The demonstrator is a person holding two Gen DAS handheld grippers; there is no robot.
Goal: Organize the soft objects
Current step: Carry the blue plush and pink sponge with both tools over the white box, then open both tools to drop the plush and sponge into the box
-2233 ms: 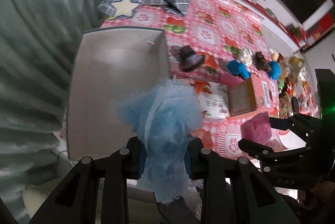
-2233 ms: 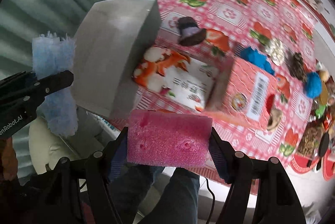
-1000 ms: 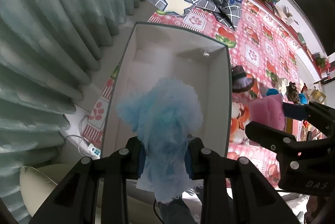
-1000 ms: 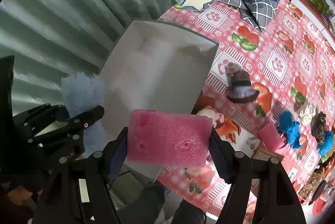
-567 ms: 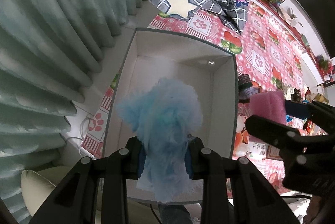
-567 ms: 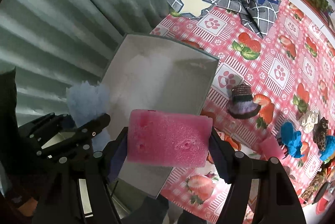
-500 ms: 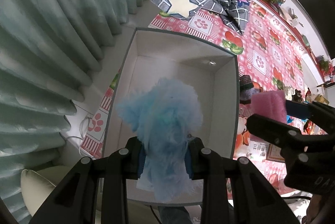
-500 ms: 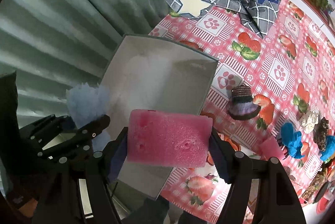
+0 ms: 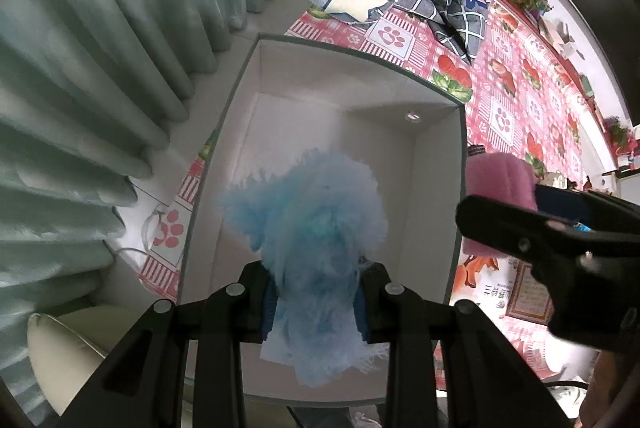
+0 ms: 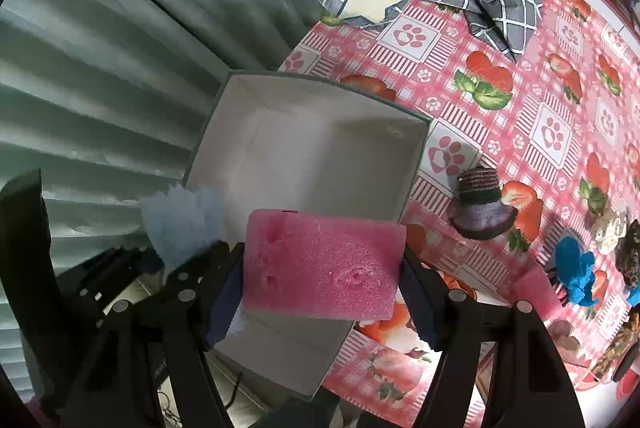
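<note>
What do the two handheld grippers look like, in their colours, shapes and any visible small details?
Both are matte black plastic. The left gripper has two angular, branching fingers with round silver-grey rivets at the joints and blue pads on the inner faces. The right gripper has the same build: black linkages, pale rivets, dark blue pads. No cables or readable markings can be made out on them.

A: What couldn't you make out in the left wrist view?

B: The blue fluff point(image 9: 316, 228) covered much of the box point(image 9: 280, 116) floor, and its lower end hid the near wall. The right claw point(image 9: 560, 240) blocked the packet point(image 9: 488, 288) behind it.

A: And from the right wrist?

B: The sponge point(image 10: 320, 264) hid the box's near part. Small toys point(image 10: 616, 240) at the right edge were cut off and too blurred to name. The table point(image 10: 520, 132) ran out of frame.
</note>
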